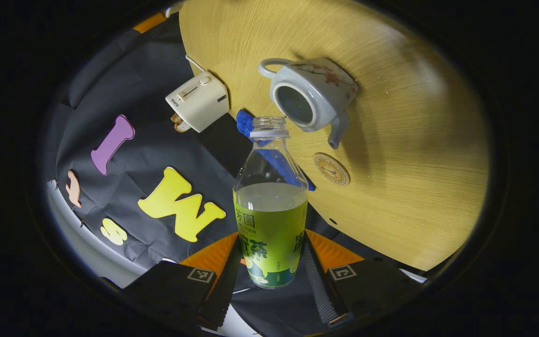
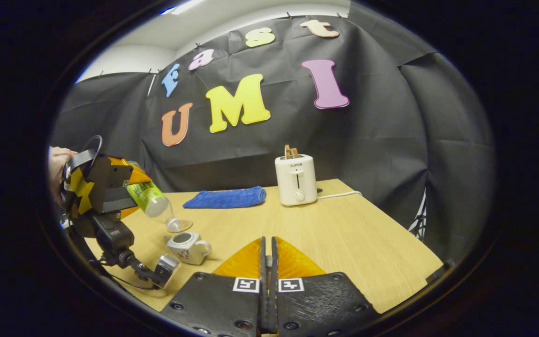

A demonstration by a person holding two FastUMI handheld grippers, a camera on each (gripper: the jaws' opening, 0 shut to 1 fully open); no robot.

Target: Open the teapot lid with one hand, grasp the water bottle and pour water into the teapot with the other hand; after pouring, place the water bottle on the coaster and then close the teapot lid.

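Clear plastic water bottle [image 1: 270,206], uncapped, part full, label round its lower body; left tool [image 1: 272,274] grips it with both fingers pressed on the labelled part. Bottle tilted, mouth aimed at the teapot [image 1: 310,99], just short of its open top. No stream visible yet. Teapot sits on the wooden desk [image 1: 414,164], lid off; I cannot tell where the lid is. Round coaster [image 1: 331,169] lies near the spout, bare. Right tool [image 2: 268,262] hovers over the desk with its fingers closed together, nothing visible between them. Blue cloth [image 2: 226,197] and toaster [image 2: 295,180] stand at the far desk edge, well apart from the pour.

Judgement: pouring step, just starting. Bring the mouth squarely above the opening before tipping further; tip slowly, since the opening is small and a rush could splash the desk. Hold the grip firm on the label.
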